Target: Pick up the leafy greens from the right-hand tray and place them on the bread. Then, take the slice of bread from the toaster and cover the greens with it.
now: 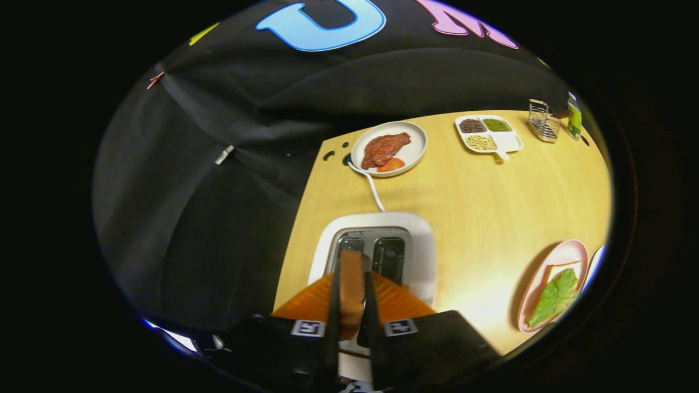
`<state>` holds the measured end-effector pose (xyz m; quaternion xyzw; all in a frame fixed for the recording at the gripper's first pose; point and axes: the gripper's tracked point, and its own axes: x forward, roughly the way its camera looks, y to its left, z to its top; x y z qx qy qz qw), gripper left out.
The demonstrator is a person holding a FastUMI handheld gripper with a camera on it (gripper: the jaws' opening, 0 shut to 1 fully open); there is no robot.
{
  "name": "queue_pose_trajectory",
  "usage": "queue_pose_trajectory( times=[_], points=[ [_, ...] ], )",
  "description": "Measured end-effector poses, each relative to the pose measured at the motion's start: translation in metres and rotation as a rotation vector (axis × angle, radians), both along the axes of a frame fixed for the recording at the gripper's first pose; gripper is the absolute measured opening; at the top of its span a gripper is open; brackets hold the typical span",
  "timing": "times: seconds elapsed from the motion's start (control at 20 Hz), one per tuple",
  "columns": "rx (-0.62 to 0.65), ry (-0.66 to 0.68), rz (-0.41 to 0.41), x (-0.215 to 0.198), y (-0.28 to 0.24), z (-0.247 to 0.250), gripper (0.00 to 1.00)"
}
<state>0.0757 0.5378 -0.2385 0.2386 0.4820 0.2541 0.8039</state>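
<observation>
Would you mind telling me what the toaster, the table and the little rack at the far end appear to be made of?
Toaster: white shell, probably smooth plastic, around a shiny metal top plate that catches reflections.
Table: pale wood or wood-look laminate, satin, with a soft glare patch.
Rack: thin bright wire, likely plated steel.
The gripper has its jaws closed on the bread slice standing in the toaster slot.
</observation>
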Motion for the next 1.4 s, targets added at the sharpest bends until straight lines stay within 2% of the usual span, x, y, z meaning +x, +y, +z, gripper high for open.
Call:
queue_pose_trajectory(
  times=[0.05, 0.15, 0.55, 0.9, 1.15, 1.3, 1.4],
  points=[
    [0.009, 0.003, 0.008, -0.007, -0.004, 0.012, 0.19],
    [0.016, -0.010, 0.002, -0.005, -0.003, 0.015, 0.13],
    [0.148, -0.096, 0.005, -0.009, -0.043, 0.094, 0.13],
    [0.201, -0.156, -0.045, -0.007, -0.129, 0.140, 0.13],
    [0.140, -0.203, -0.083, -0.010, -0.214, 0.131, 0.13],
    [0.111, -0.183, -0.132, -0.012, -0.260, 0.107, 0.13],
    [0.095, -0.169, -0.135, -0.021, -0.287, 0.087, 0.13]
  ],
)
